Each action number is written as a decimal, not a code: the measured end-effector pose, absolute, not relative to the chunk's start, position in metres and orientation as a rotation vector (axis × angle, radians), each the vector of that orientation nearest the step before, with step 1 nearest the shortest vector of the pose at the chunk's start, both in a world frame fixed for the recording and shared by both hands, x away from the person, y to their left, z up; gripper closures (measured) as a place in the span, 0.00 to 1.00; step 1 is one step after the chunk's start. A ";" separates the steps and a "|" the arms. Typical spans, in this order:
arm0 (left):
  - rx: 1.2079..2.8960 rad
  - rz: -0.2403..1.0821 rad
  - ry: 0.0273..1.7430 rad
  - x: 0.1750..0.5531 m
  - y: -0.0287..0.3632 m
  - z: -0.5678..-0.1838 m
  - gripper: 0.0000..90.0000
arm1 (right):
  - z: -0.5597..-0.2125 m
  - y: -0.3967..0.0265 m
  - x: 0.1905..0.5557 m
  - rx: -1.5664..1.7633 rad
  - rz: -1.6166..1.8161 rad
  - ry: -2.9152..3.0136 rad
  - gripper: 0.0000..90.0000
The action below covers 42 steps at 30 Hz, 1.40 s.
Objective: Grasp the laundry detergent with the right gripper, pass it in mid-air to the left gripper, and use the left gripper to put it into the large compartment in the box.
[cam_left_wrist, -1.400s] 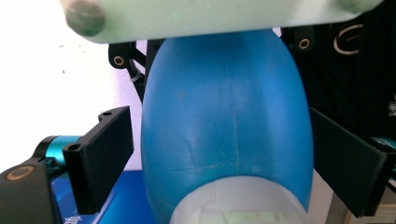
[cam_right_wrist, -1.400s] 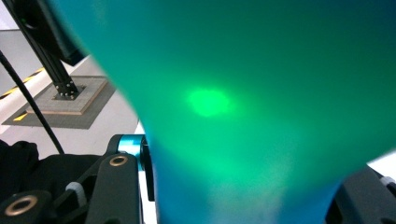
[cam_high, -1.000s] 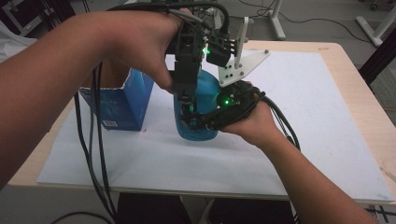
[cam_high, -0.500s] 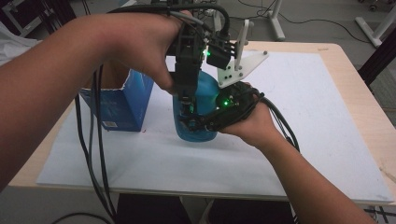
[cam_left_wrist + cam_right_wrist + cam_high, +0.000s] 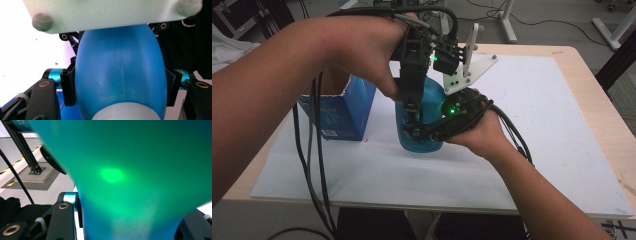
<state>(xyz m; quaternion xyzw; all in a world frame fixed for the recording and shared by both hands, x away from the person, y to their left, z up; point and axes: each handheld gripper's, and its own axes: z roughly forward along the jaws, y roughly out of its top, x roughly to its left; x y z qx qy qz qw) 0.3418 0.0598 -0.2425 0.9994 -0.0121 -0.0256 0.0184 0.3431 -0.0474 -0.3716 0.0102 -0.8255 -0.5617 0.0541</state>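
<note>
Standing upright on the white mat [image 5: 562,125], just beside a blue box [image 5: 339,112], the blue bottle [image 5: 424,117] is gripped by both tools at once. The right gripper [image 5: 419,132] is clamped level around the lower body; in the right gripper view the bottle wall [image 5: 140,177] is seen pressed close between the jaws, lit green by the tool's lamp. The left gripper [image 5: 412,102] is brought down from above, and its jaws have just been closing on the upper end: in the left gripper view the pads [image 5: 68,85] are seen lying against both flanks of the rounded body [image 5: 120,72], with a pale neck or cap [image 5: 125,112] at the bottom edge.

The bottle is judged to be smooth moulded plastic, fairly light, with walls that may give under a hard squeeze. The rounded, glossy flanks are likely to be slippery, so a grip at the widest part could slide off. A hold low on the body is judged steadier, and the pale neck is judged the stiffer place for twisting. Whether liquid is inside cannot be told.
</note>
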 end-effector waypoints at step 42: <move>3.098 -0.089 0.002 0.348 0.060 -0.238 0.43 | -0.356 -0.092 0.335 -0.048 -1.516 -2.684 0.15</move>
